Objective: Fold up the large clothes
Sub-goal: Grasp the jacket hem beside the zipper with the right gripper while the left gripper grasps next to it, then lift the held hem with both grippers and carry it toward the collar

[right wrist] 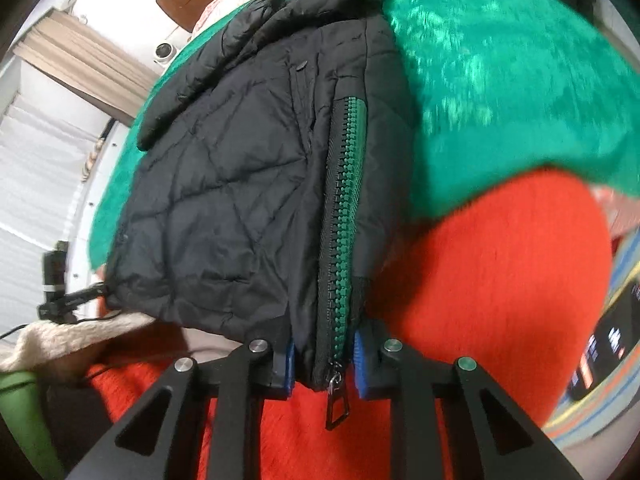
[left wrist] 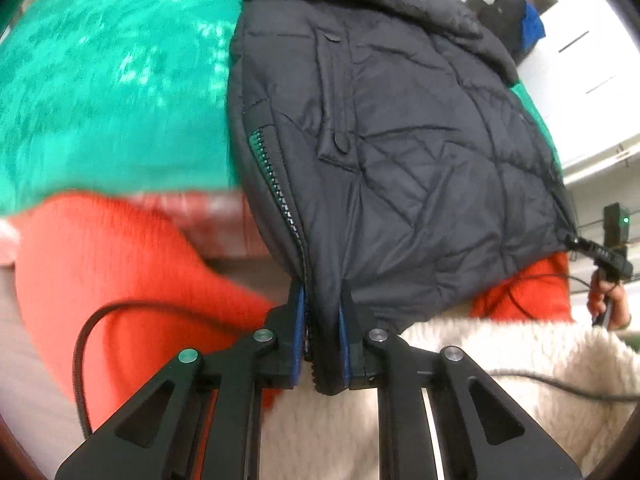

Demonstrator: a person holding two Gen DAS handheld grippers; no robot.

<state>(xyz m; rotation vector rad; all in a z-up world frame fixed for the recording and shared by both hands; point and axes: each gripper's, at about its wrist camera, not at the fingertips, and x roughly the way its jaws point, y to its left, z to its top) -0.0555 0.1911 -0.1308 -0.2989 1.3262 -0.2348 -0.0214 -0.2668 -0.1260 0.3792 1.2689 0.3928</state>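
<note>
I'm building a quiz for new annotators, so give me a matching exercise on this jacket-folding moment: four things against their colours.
Things:
1. jacket
2. blanket
3. finger pads
4. fleece

Colours:
A. cream
B. green
C. black
D. blue

Pairs: 1-C, 2-B, 3-D, 4-A. Both the left gripper and the right gripper are shut on the jacket's hem.
</note>
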